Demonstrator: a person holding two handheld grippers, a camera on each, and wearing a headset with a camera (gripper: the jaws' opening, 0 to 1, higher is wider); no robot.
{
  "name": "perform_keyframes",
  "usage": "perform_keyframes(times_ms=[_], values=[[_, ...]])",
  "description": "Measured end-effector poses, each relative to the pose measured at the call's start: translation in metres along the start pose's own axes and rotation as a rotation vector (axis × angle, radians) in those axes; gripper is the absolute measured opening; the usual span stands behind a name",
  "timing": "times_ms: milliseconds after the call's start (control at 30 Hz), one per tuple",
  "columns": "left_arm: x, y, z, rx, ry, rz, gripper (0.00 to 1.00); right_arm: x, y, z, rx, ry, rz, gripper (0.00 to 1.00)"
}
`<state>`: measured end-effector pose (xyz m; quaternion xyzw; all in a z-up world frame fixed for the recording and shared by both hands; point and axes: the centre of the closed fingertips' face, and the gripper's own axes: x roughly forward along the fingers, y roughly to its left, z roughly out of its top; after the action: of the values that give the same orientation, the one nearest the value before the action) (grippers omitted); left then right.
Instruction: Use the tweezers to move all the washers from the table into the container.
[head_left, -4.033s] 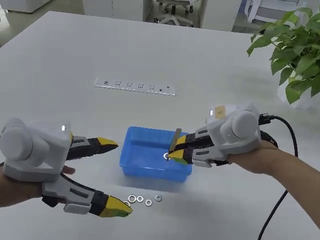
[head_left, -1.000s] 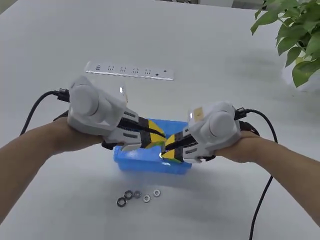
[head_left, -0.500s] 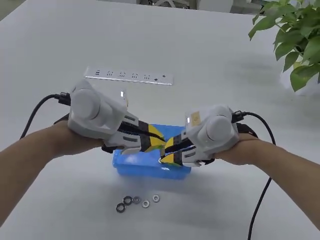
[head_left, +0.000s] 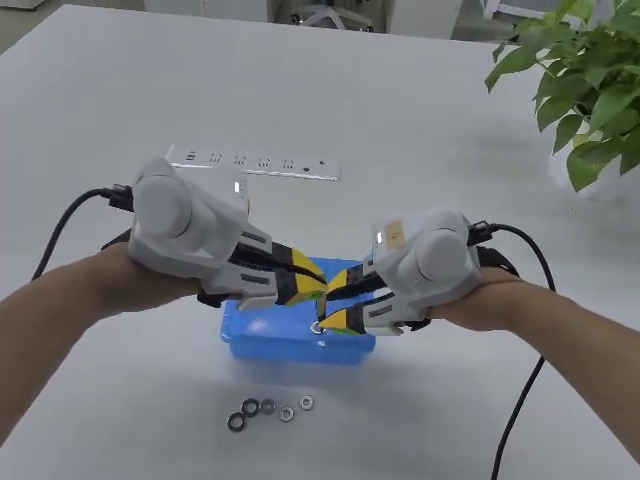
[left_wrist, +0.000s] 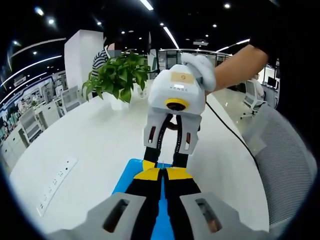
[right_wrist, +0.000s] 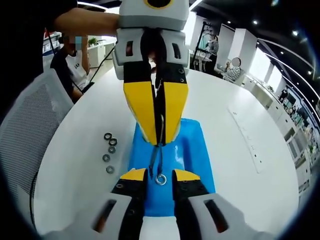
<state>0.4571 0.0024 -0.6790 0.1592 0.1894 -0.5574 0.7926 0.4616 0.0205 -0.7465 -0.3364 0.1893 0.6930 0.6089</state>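
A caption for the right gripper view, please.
Left claw meets right claw over the container, tweezers and washer between; five washers outside.

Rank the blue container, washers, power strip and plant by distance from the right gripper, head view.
1. Blue container, directly beneath the right gripper.
2. Loose washers, nearer the person.
3. Power strip, beyond the container.
4. Plant, far right.

I'm holding the left gripper (head_left: 312, 283) and right gripper (head_left: 330, 303) nose to nose above the container (head_left: 290, 345), tweezers (right_wrist: 161, 157) running between their jaws. Five washers (head_left: 267, 408) are lying on the table (head_left: 420, 130) left of the right gripper, the power strip (head_left: 252, 162) sitting well off its right.
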Motion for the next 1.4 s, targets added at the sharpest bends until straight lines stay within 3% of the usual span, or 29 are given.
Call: perform_keyframes(times_ms=[200,867,1400], values=[[-0.004,-0.004,0.008,0.008,0.001,-0.004,0.06,-0.013,0.004,0.002,0.014,-0.001,-0.025,0.24],[-0.021,-0.015,0.030,0.026,0.026,0.005,0.06,-0.060,0.025,-0.014,0.129,0.007,-0.150,0.35],[-0.031,-0.032,0.033,0.019,0.059,-0.008,0.06,-0.073,0.039,-0.013,0.231,-0.035,-0.219,0.51]])
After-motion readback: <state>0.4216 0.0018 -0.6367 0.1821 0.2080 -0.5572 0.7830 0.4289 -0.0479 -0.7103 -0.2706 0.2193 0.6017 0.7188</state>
